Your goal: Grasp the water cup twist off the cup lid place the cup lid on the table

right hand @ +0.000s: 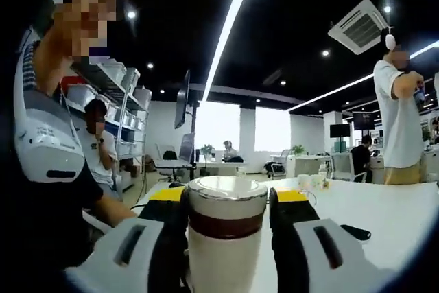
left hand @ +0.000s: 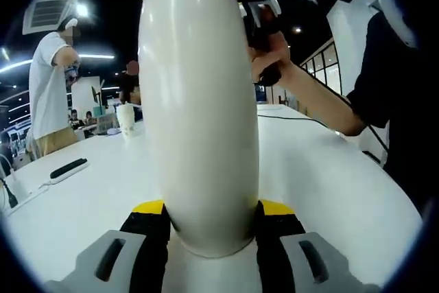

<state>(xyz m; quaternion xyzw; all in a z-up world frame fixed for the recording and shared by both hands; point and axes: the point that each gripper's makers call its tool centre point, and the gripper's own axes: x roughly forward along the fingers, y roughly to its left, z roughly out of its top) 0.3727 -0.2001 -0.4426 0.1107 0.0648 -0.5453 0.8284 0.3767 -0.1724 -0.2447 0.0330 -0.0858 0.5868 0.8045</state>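
Note:
A tall white water cup [left hand: 199,101] rises up the middle of the left gripper view. My left gripper [left hand: 211,217] is shut on its lower body, with a yellow-tipped black pad pressed against each side. At the cup's upper end a person's hand holds my right gripper [left hand: 255,5]. In the right gripper view the silver cup lid [right hand: 226,193] sits above a dark red band on the white cup [right hand: 223,259]. My right gripper [right hand: 226,200] is shut on the lid, one jaw on either side. The cup is lifted off the white table [left hand: 329,183].
On the table lie a black power strip [left hand: 68,168] with a white cable and a small pale drinking cup [left hand: 126,118]. A person in a white shirt [left hand: 48,87] stands beyond the table. A black flat item [right hand: 355,232] lies at the right. A seated person [right hand: 99,142] is at the left.

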